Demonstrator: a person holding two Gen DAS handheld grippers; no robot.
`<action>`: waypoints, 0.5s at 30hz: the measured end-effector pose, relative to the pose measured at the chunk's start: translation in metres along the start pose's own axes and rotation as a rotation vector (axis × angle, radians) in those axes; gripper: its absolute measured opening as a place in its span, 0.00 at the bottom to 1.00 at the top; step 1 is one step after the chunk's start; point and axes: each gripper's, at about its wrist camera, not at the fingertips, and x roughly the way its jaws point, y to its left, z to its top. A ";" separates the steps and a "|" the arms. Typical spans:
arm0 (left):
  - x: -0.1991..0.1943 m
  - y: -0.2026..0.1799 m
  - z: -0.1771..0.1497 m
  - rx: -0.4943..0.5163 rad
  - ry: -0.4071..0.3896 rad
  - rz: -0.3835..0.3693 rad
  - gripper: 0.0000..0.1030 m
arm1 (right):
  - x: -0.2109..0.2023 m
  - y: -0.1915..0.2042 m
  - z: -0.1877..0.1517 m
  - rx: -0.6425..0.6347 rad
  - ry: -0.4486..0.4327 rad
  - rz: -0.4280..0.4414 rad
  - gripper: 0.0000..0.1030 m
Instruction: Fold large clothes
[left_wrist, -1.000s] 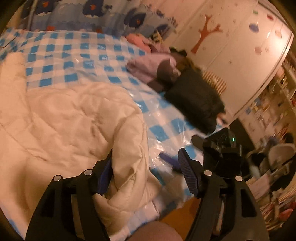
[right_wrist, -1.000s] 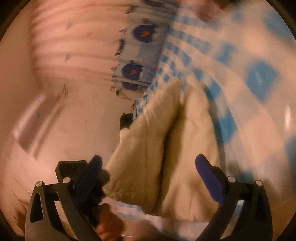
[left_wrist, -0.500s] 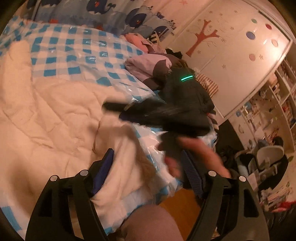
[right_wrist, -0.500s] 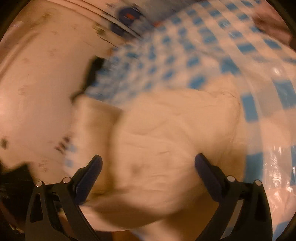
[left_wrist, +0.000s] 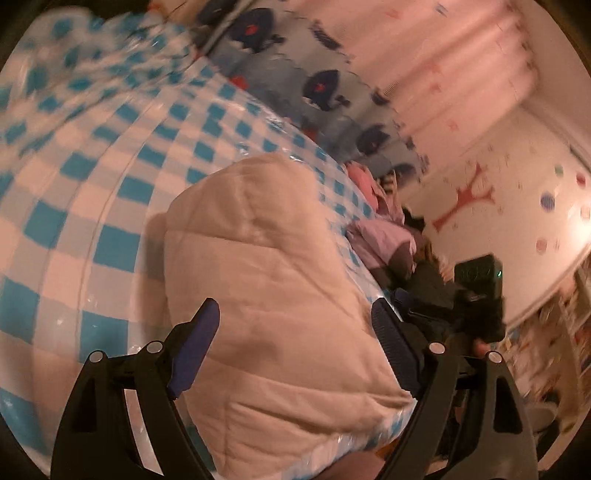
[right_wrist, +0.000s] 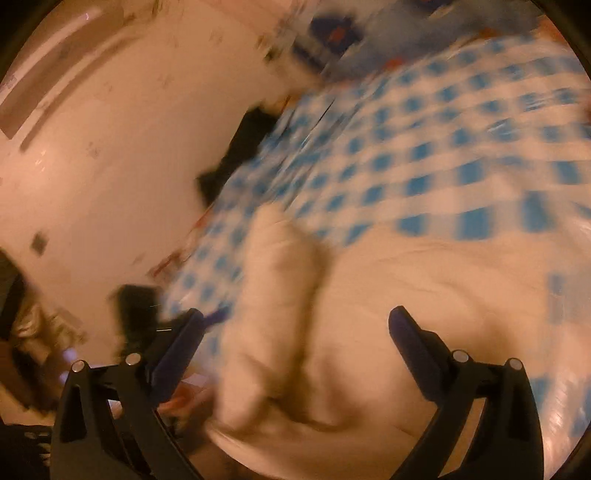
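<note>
In the left wrist view we see the left gripper (left_wrist: 295, 332) with its jaws spread wide above a folded cream coat (left_wrist: 273, 280); the jaws have just been opening, and although the coat lies in the gap below them, neither blue pad presses on it, so the gripper is released. The coat lies as a thick quilted bundle on a blue-and-white checked cover (left_wrist: 92, 192), its near edge at the cover's front border. Beyond it, along the cover's right side, lies a pile of clothes (left_wrist: 384, 240), pink and lilac with a dark piece nearest us. At right, past the left gripper's right finger, we make out the right gripper (left_wrist: 476, 291), a dark body with a small green light. A whale-print cloth (left_wrist: 325, 85) runs behind the cover, and a wall (left_wrist: 517, 177) with a red tree sticker stands at the back. In the right wrist view, heavily blurred, the right gripper (right_wrist: 295, 332) likewise shows its fingers apart, and they appear to clamp nothing. The coat (right_wrist: 424, 314) fills the gap beneath them, with one narrower fold rising at its left. The checked cover (right_wrist: 443, 147) extends behind.
</note>
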 end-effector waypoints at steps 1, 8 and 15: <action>0.004 0.009 -0.001 -0.027 -0.006 -0.015 0.78 | 0.021 0.006 0.014 -0.006 0.053 0.005 0.93; 0.013 0.036 -0.013 -0.116 -0.021 -0.054 0.78 | 0.159 0.006 0.041 -0.054 0.358 -0.075 0.87; -0.007 0.018 0.005 -0.092 -0.096 -0.087 0.78 | 0.121 0.055 0.020 -0.238 0.307 -0.066 0.29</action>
